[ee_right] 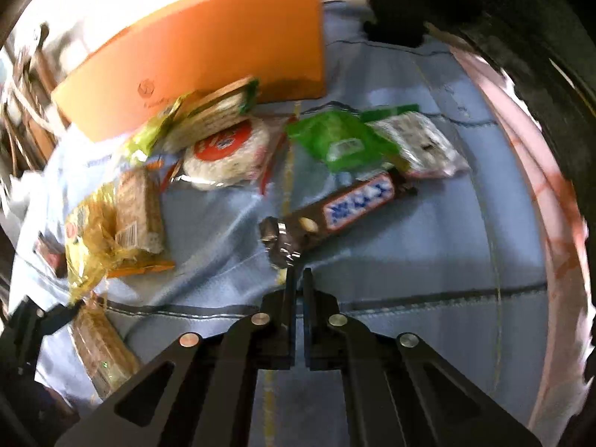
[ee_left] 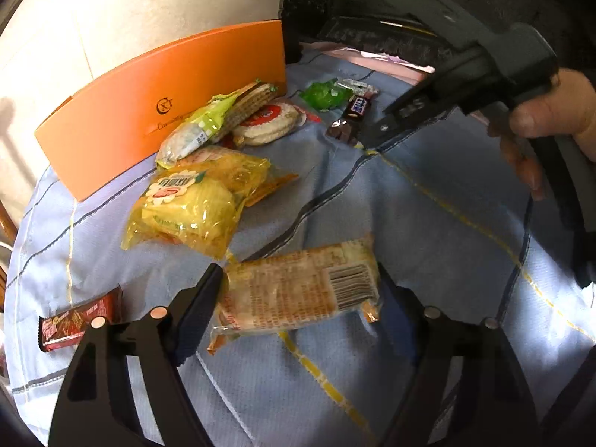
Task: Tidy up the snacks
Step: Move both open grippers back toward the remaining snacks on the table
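Snacks lie on a blue cloth. My left gripper is shut on a long cracker pack with a barcode, held just above the cloth. Behind it lie yellow bags, a wafer pack and a round rice cracker. My right gripper is shut and empty, its tips just short of the end of a brown chocolate bar. It also shows in the left wrist view, beside the chocolate bar. A green packet and a clear packet lie behind the bar.
An orange box stands at the back left; it also shows in the right wrist view. A red-brown bar lies at the near left. Dark equipment stands at the back. A pink edge borders the cloth on the right.
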`<state>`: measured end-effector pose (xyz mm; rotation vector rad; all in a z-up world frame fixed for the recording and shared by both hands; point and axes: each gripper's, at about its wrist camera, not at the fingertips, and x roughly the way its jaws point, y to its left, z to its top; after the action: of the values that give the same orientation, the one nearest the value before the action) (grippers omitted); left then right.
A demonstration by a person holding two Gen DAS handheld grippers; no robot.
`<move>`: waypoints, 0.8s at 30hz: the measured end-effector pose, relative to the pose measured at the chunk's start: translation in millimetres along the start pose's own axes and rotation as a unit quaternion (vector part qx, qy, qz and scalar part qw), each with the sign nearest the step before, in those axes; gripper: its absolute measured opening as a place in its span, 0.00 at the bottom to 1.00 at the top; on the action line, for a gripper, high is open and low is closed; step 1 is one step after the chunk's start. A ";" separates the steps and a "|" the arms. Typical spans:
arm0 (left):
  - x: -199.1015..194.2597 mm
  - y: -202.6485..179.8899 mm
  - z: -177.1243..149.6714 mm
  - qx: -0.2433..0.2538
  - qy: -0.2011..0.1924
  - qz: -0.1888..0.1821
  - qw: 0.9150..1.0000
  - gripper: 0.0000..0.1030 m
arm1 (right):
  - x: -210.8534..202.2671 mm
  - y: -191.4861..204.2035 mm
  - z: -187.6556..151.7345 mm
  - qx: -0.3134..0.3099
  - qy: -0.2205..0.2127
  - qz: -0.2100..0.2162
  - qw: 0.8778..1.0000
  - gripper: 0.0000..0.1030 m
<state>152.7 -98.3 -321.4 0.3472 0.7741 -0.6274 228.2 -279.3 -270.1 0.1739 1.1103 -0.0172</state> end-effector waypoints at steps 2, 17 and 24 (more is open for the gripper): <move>-6.2 2.4 0.8 -0.005 -0.012 -0.007 1.000 0.74 | -3.2 -5.2 -4.4 0.021 -0.007 0.012 1.000 0.02; -16.1 11.3 -3.2 -0.015 -0.015 0.003 1.000 0.74 | 18.4 -14.5 45.6 0.097 0.005 -0.064 0.993 0.76; -30.1 30.6 -3.8 -0.042 -0.023 0.014 0.999 0.74 | 23.8 -15.0 32.0 0.045 0.023 -0.040 0.998 0.22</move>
<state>153.7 -61.1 -299.7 0.2647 0.7478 -0.5724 265.9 -297.2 -279.5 0.2115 1.1629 -0.1364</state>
